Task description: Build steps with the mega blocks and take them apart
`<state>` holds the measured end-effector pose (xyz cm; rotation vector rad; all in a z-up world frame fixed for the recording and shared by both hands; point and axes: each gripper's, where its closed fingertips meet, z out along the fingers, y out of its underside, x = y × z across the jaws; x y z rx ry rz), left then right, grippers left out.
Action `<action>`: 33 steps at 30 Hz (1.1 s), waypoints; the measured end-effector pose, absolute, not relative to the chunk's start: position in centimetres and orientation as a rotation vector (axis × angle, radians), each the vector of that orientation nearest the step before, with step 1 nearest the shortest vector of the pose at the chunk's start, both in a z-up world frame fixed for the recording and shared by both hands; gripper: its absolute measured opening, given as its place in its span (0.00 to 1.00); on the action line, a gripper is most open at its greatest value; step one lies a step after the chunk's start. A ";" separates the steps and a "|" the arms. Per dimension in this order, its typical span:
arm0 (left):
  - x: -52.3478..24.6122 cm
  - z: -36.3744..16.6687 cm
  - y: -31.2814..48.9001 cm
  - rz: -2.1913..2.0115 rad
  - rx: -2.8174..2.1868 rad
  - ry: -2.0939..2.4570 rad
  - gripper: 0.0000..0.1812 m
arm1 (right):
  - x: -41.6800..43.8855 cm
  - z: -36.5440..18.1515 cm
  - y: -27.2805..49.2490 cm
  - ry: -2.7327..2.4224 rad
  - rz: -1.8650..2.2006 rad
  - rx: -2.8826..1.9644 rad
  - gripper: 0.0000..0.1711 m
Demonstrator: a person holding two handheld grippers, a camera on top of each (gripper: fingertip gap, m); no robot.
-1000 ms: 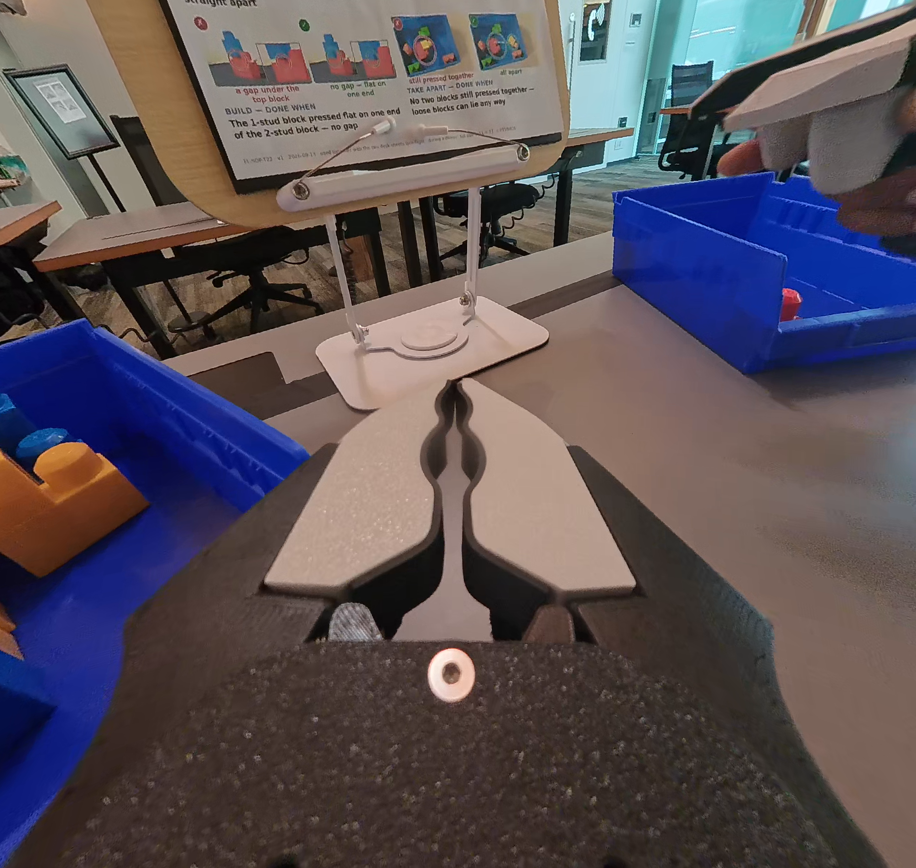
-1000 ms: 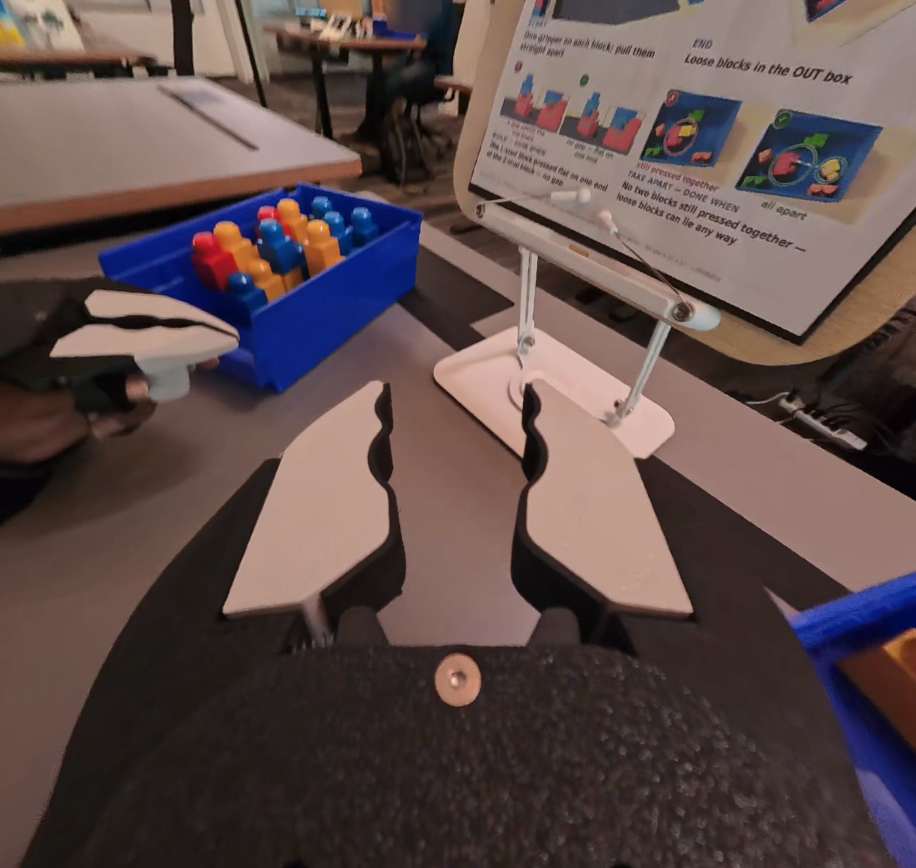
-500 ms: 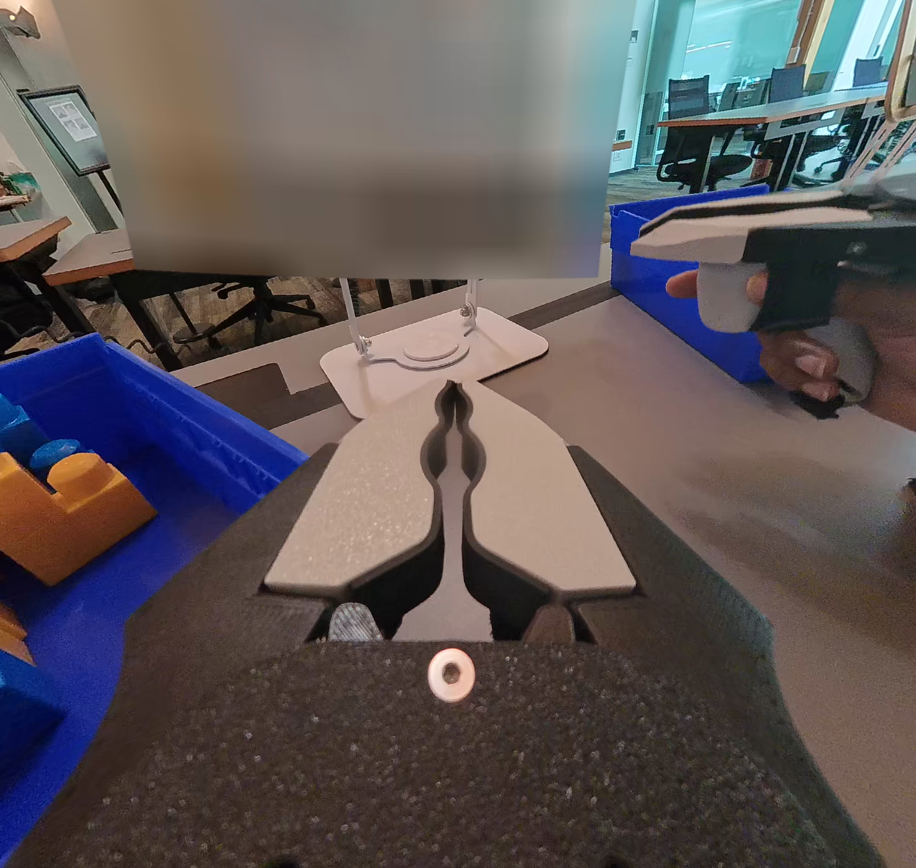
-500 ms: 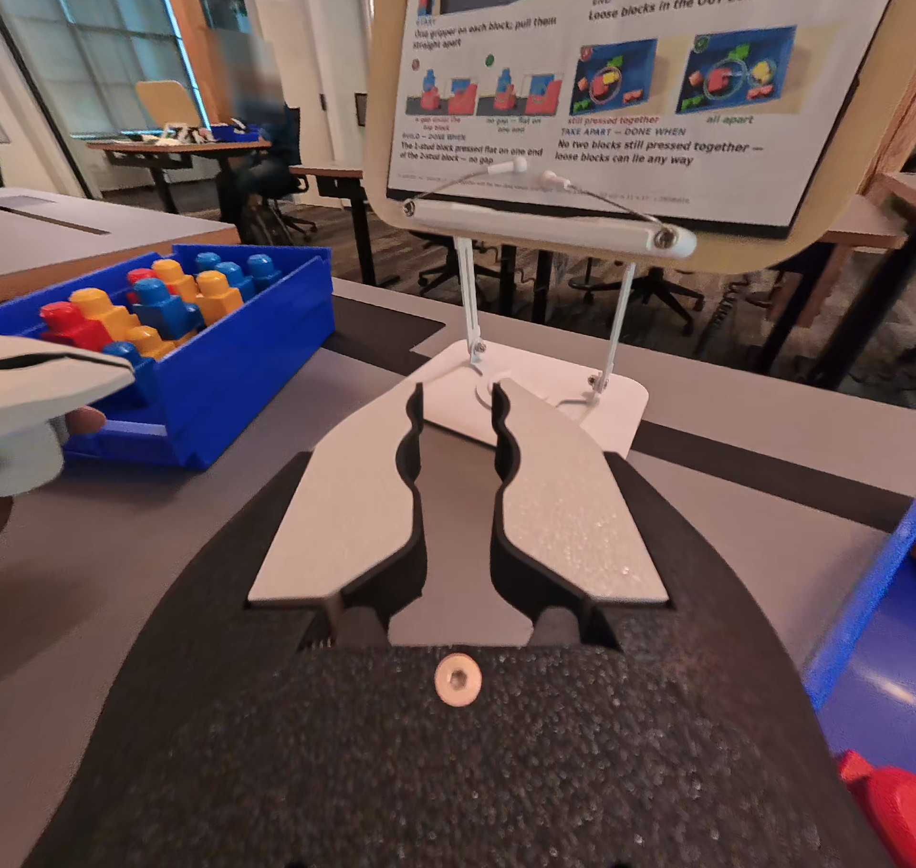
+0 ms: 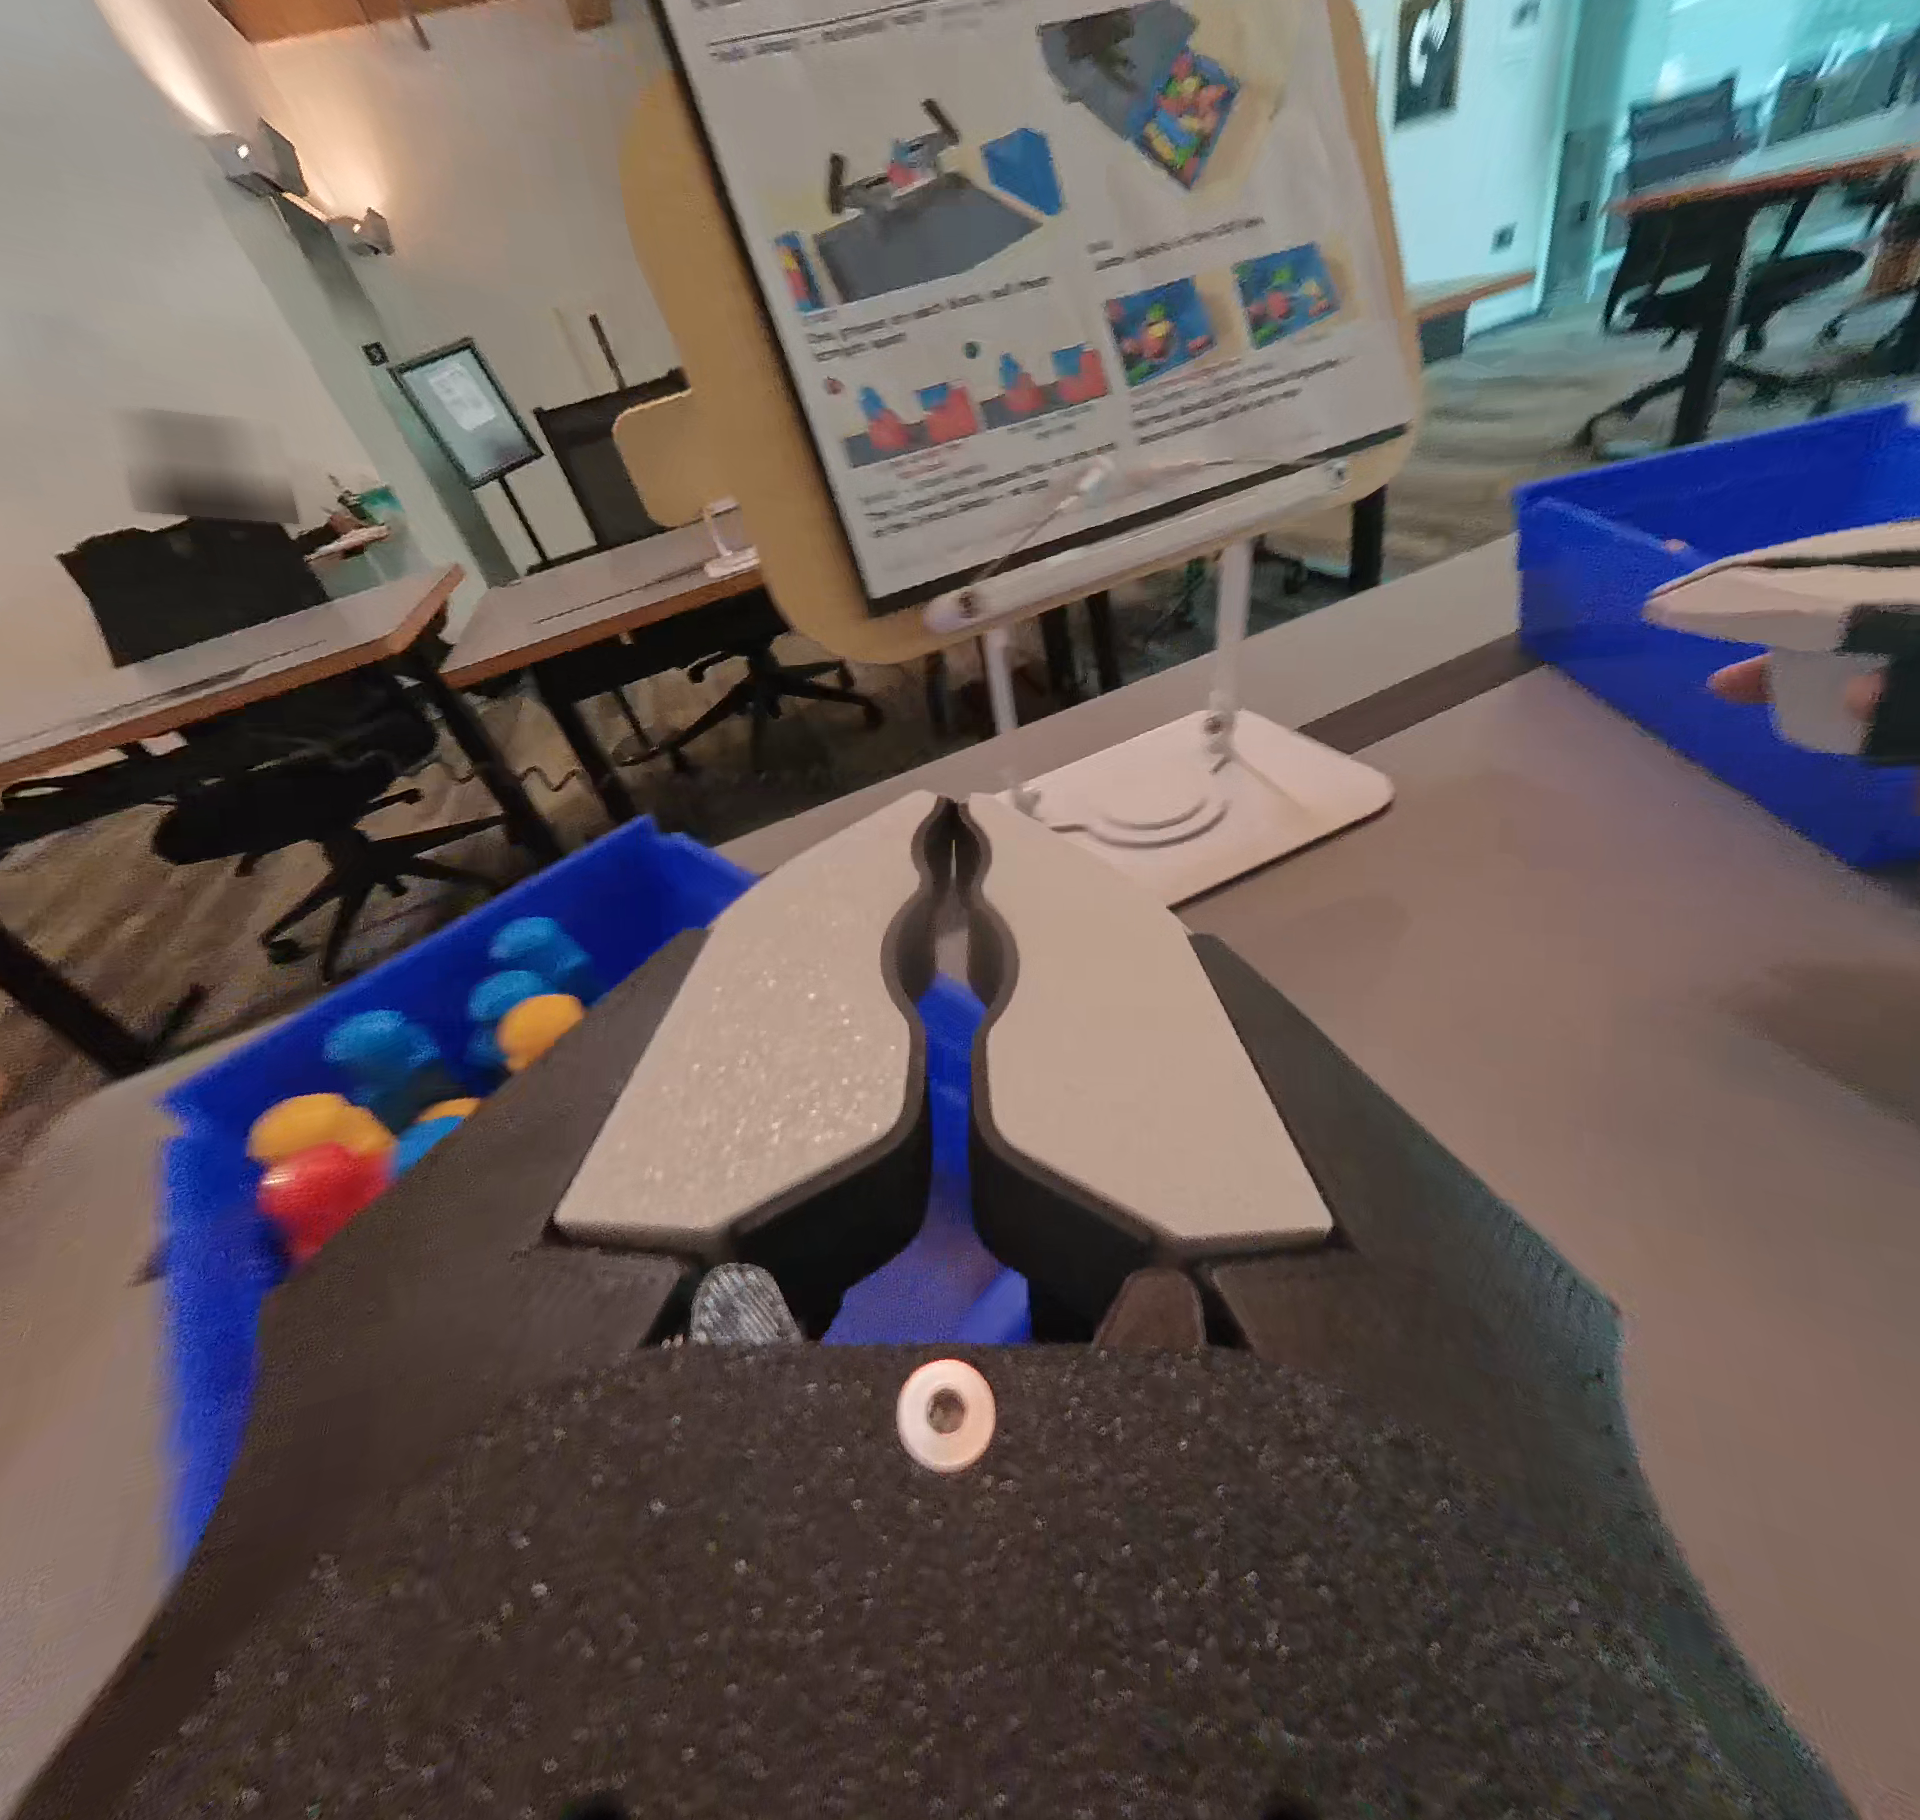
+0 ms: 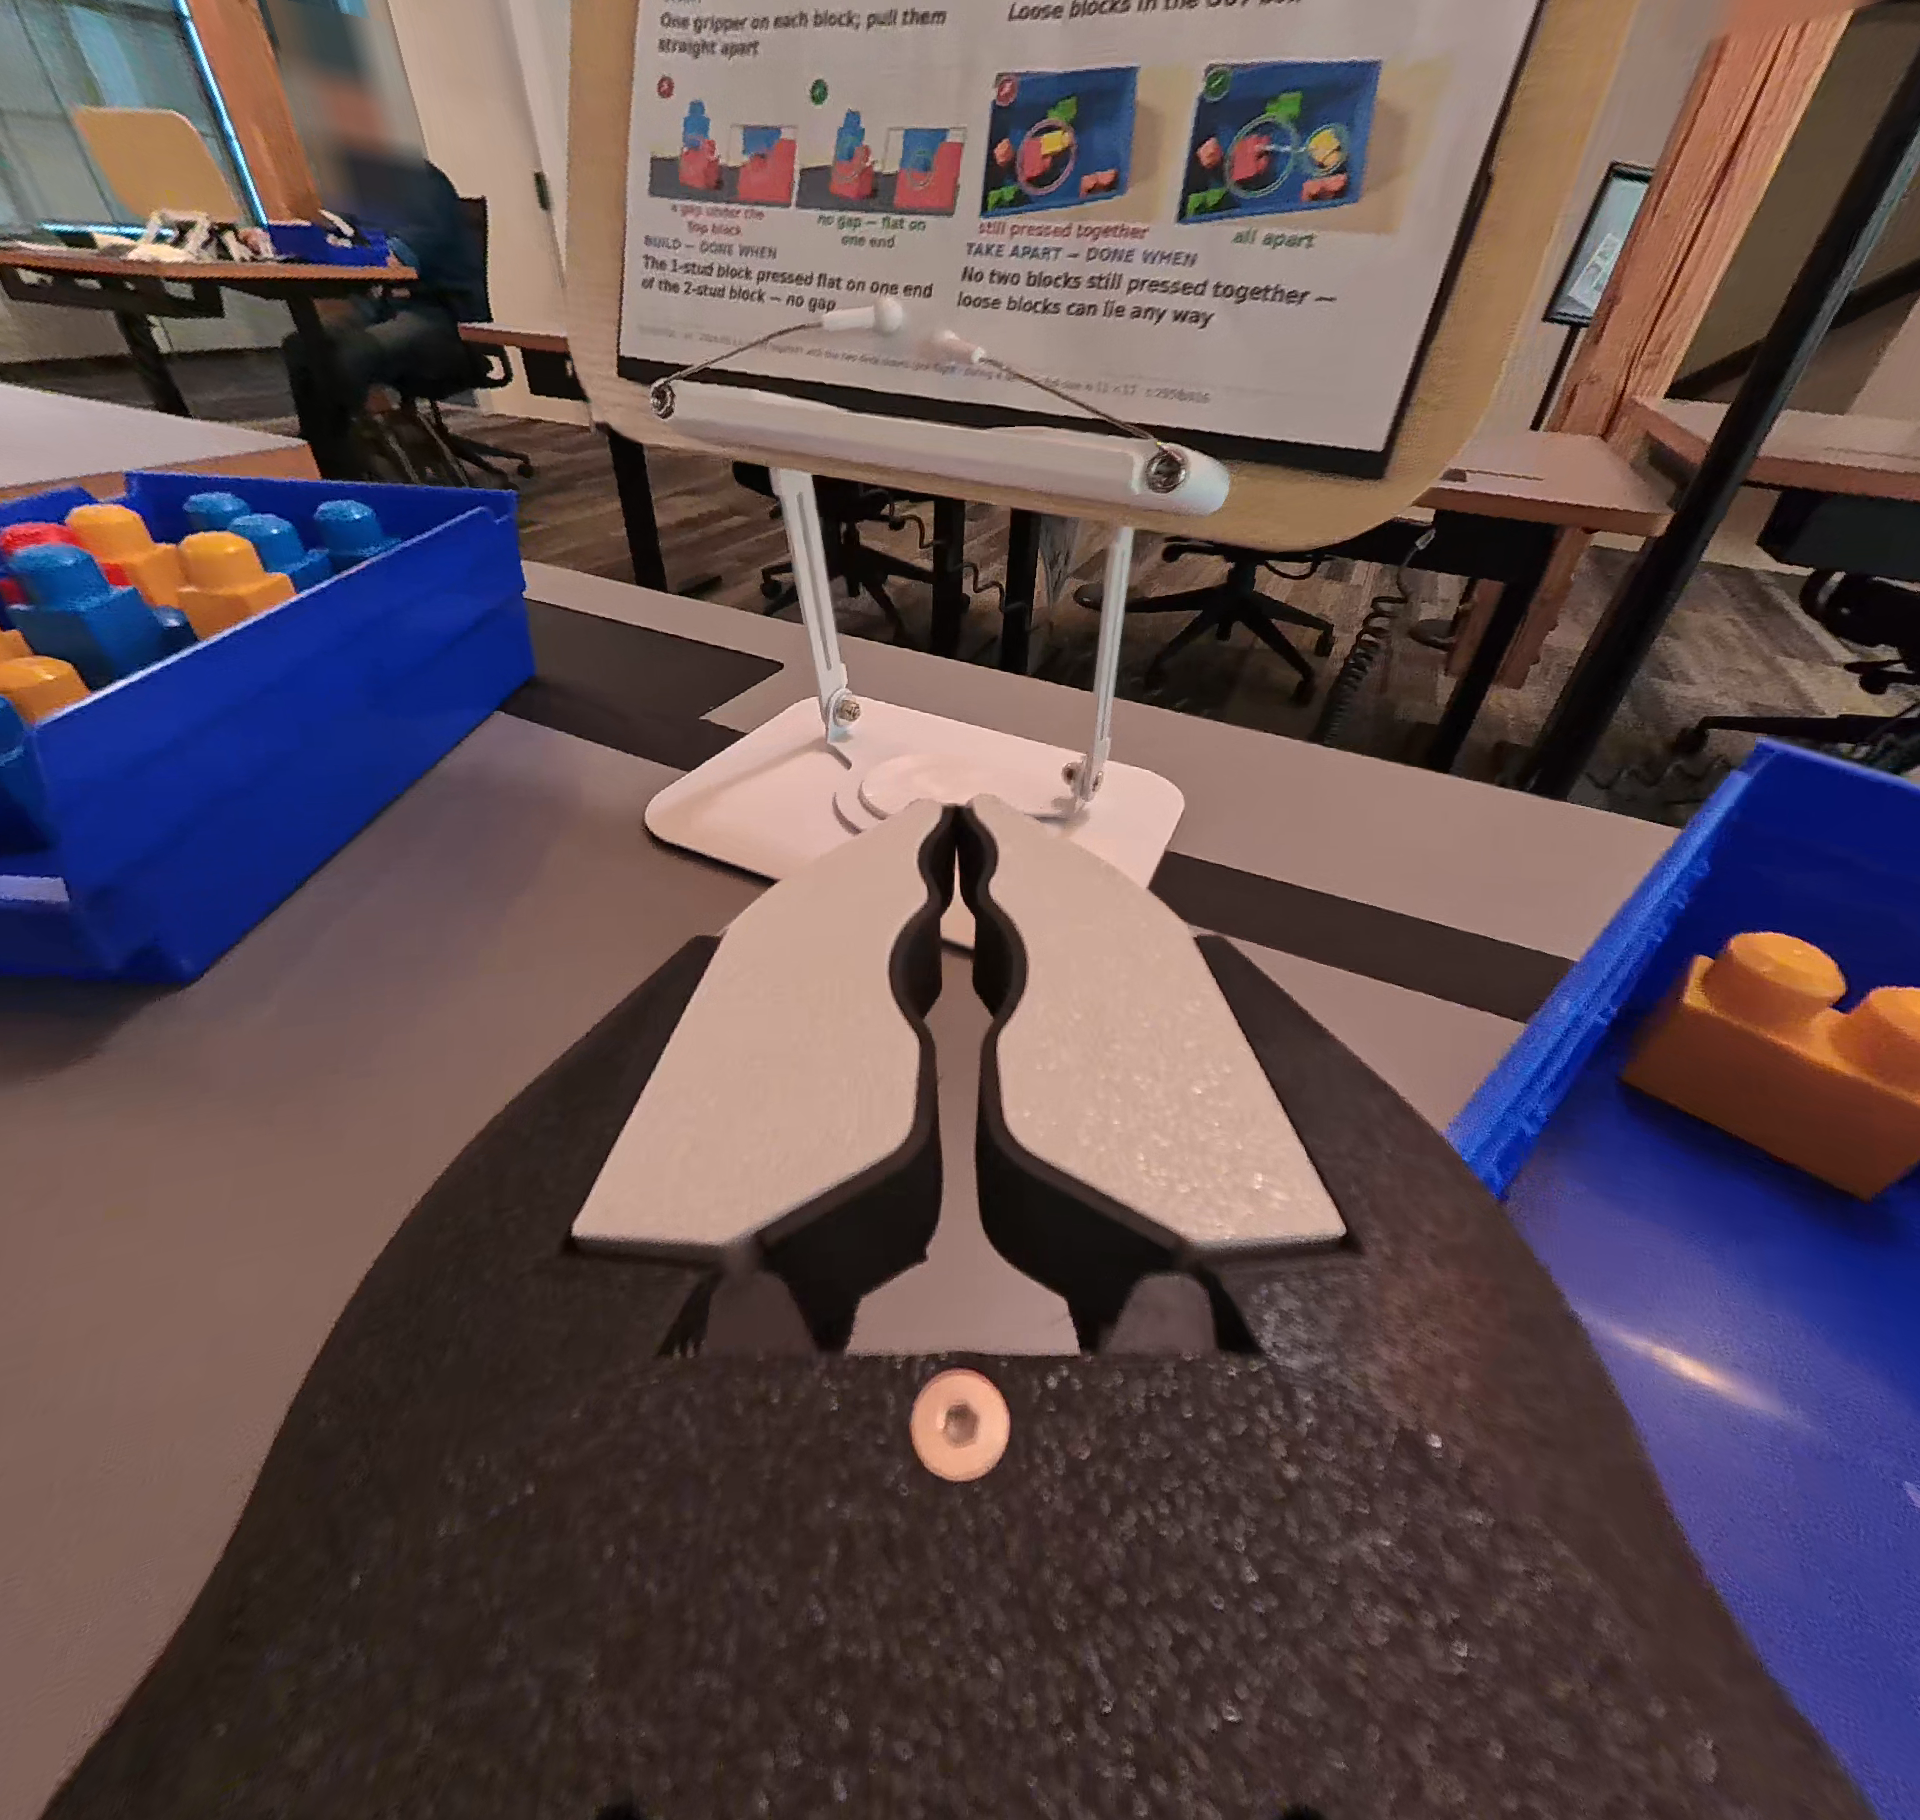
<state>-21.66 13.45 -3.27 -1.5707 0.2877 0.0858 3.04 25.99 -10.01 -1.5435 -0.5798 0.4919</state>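
Note:
My left gripper (image 5: 954, 820) is shut and empty, held above the near right corner of the left blue bin (image 5: 613, 882). That bin holds several stacked blue, orange and red mega blocks (image 5: 384, 1095). My right gripper (image 6: 954, 820) is shut and empty over the grey table, pointing at the white stand base. It also shows at the right edge of the left wrist view (image 5: 1808, 596). The left bin (image 6: 260, 742) with its blocks (image 6: 156, 575) shows in the right wrist view. The right blue bin (image 6: 1621, 1064) holds an orange two-stud block (image 6: 1808, 1043).
An instruction board on a white stand (image 6: 914, 794) is at the table's back middle; it also shows in the left wrist view (image 5: 1195, 804). The right bin's wall (image 5: 1683, 565) is at far right. Office desks and chairs stand beyond the grey table (image 6: 312, 1095). The gap from one gripper's tips to the other's is roughly 30 centimeters.
My left gripper has risen and swung left over the left bin. My right gripper has closed from open to shut and turned to face the stand squarely.

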 end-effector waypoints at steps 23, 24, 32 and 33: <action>-37.4 -12.3 11.1 0.182 -2.588 1.081 0.24 | 2.7 -10.5 25.6 -0.612 0.554 -1.593 0.00; -37.8 -12.7 11.3 0.193 -2.606 1.085 0.24 | 2.7 -10.4 25.6 -0.607 0.554 -1.590 0.00; -39.4 -15.8 11.5 0.231 -2.733 1.188 0.23 | 3.0 -10.5 25.8 -0.598 0.557 -1.593 0.00; -39.5 -16.1 11.5 0.247 -2.735 1.204 0.23 | 2.9 -10.6 25.8 -0.601 0.558 -1.593 0.00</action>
